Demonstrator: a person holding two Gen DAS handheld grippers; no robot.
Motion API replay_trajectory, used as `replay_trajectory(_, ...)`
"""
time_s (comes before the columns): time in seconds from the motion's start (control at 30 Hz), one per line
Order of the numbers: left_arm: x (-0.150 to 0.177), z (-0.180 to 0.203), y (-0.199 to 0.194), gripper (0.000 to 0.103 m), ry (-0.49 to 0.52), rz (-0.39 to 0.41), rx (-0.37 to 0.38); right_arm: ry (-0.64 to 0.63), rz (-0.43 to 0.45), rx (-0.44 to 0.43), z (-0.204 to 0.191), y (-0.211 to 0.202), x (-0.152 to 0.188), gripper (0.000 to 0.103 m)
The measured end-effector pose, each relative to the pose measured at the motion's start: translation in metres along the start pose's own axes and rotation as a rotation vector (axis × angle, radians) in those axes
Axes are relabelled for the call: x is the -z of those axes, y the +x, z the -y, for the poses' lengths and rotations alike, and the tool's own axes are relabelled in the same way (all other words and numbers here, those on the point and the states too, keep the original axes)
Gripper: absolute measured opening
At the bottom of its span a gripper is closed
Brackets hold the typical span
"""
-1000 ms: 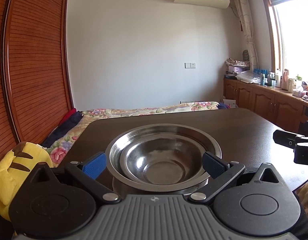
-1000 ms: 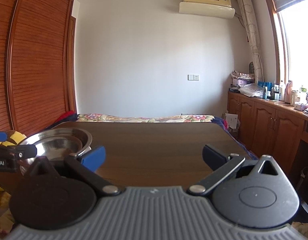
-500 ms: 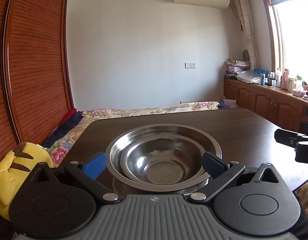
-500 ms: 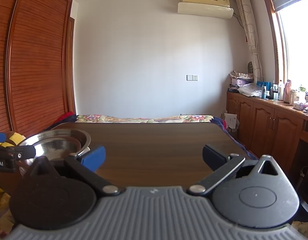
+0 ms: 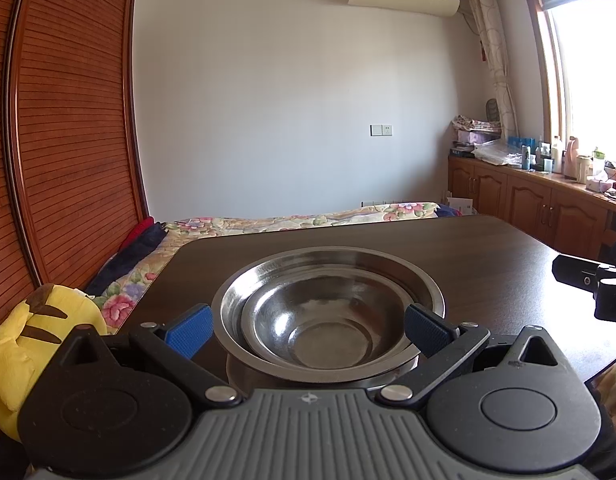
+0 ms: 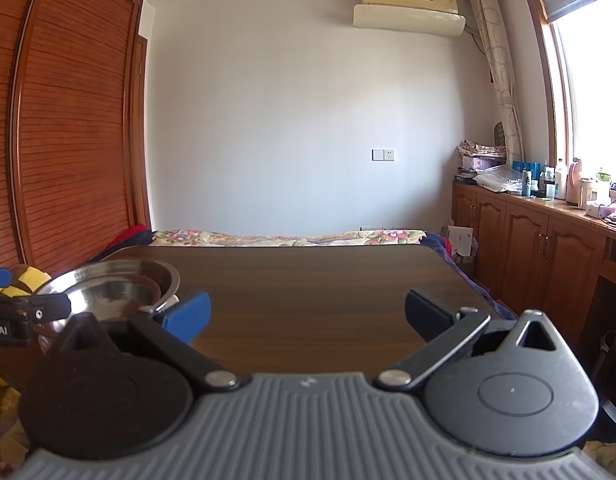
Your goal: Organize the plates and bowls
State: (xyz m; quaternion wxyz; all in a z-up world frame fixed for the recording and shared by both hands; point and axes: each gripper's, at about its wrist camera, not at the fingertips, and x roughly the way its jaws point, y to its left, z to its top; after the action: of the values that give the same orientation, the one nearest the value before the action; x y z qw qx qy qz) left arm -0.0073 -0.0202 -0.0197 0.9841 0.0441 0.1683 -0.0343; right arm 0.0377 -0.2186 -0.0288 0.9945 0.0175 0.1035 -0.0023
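In the left wrist view, the left gripper (image 5: 308, 326) was held with its jaws spread wide on either side of the nested steel bowls (image 5: 327, 320) at lower centre, on the dark table (image 5: 487, 256); contact with the rim could not be told. A level, centred closure on the outer rim would be judged best. In the right wrist view, the right gripper (image 6: 308, 314) was seen wide apart and empty, the bowls lying at middle left.

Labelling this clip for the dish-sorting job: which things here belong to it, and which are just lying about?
Job:
large steel bowl
smaller steel bowl nested inside it
left tool, open

Lying about:
yellow plush toy
flowered bedspread
bottles on the side cabinet
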Motion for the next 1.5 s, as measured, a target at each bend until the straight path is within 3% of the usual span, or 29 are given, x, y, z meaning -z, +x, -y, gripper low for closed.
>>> replay_trajectory(1.5, 0.0017, 0.0023, -0.0022, 0.103, 0.0, 0.003, 0.006, 0.009, 0.001, -0.001, 0.0032, -0.0005, 0.001, 0.103)
